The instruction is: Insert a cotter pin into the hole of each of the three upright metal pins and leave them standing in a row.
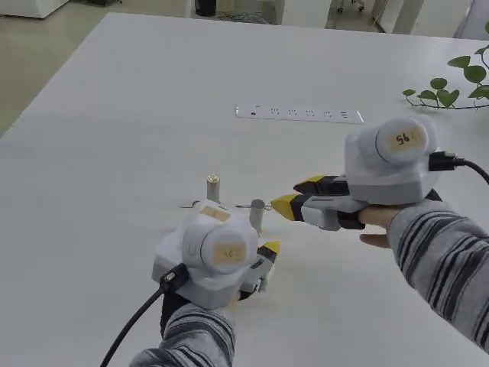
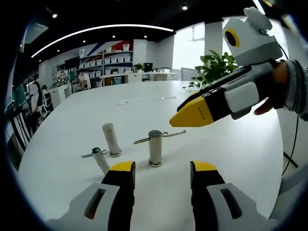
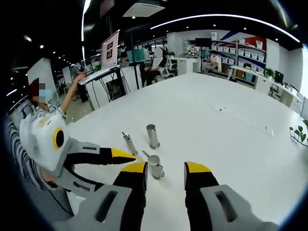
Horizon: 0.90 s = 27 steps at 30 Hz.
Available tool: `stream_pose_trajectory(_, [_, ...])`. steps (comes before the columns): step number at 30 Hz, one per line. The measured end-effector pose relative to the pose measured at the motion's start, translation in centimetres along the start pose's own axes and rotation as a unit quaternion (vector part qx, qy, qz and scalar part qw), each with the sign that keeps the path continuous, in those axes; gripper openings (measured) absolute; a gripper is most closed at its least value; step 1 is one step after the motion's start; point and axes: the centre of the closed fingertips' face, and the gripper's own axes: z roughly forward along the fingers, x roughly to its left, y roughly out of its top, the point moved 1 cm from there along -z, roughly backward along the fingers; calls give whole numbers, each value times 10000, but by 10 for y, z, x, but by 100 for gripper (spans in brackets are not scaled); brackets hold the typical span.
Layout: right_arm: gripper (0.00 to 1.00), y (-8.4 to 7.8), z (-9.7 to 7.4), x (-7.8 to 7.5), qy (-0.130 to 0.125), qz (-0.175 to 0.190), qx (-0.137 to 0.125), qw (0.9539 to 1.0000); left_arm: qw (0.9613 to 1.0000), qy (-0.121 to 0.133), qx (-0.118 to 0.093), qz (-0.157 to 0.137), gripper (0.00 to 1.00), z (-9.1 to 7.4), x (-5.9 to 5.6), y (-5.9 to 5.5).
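Steel makes up the work here: three short grey cylindrical metal pins sit on the white tabletop (image 1: 114, 115). The landmark is the flared-foot metal pin (image 2: 155, 147) just ahead of the left gripper (image 2: 162, 167). A thin silver wire cotter pin (image 2: 172, 134) runs crosswise through its top.

Beyond the landmark, and to its left in the left gripper view, a second grey pin (image 2: 111, 139) stands upright with no cotter pin that I can see. Left of the landmark and nearer the gripper, a third pin (image 2: 100, 160) appears to lean. It carries a wire piece (image 2: 87, 155) at its head, though whether that wire is fully through the hole is too small to tell.

The left gripper's jaws are spread with nothing between them. The right gripper (image 1: 296, 196) hovers just beside the landmark, its jaws parted and empty.

The pins look solid and stiff, dense for their size, but smooth and narrow-footed, so a sideways nudge would likely topple one. A square grip low on the shank should steady it best. The cotter pin looks light, thin and easily bent. It is probably best pinched at its looped end and kept in line with the hole.
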Motion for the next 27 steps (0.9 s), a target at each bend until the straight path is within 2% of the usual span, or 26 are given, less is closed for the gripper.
stream_pose_trajectory(2, [26,6,6,3,41,-28,1,10000,10000,-12,22,57,49,-4,1,-2])
stream_pose_trajectory(5, [26,16,15,10,158,-100,-58,9998,10000,-17,72,-41,60,-11,4,-6])
stream_pose_trajectory(8, [26,24,26,16,273,-186,-43,9994,9999,-20,105,-53,66,-17,7,-6])
stream_pose_trajectory(12, [26,29,42,25,476,-323,69,9983,10000,-14,9,-98,74,-25,15,-2])
stream_pose_trajectory(14, [25,32,53,18,493,-423,118,9978,9999,-46,-44,-93,78,-28,18,-1])
stream_pose_trajectory(16, [21,35,60,21,535,-547,113,9970,9999,-57,-69,-95,78,-31,22,-2])
stream_pose_trajectory(20, [21,37,75,23,553,-699,157,9959,9999,-72,12,-107,83,-37,30,-6])
stream_pose_trajectory(22, [20,34,85,20,597,-717,186,9955,10000,-51,-37,11,84,-41,34,-4])
stream_pose_trajectory(27, [21,26,99,16,607,-708,347,9950,9999,-73,-98,-112,88,-48,44,0])
